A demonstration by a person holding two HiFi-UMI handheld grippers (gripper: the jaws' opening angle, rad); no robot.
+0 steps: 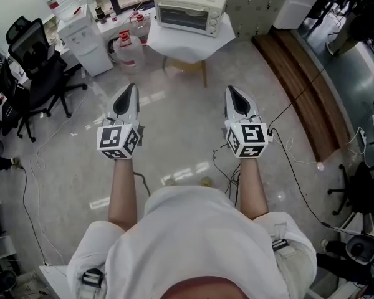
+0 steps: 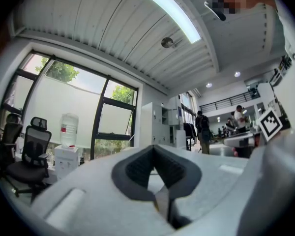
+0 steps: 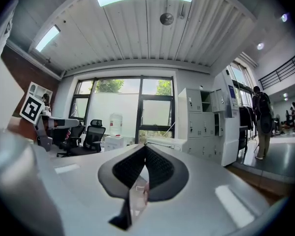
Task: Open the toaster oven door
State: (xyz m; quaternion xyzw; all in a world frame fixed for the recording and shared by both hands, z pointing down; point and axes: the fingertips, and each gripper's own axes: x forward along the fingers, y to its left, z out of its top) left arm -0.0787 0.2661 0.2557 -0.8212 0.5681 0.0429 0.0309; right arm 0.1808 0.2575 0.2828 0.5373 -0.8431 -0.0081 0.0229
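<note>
Plainly not yet begun: toaster oven door [image 1: 182, 16] shut, well ahead of the fingers [image 1: 128, 99]. Left gripper [image 1: 131, 89] and right gripper [image 1: 230, 91] clenched, empty; approach and pull remaining.

Office, swivel chairs [image 1: 32, 64], water dispenser [image 1: 84, 39], metal lockers [image 3: 200, 121]
</note>
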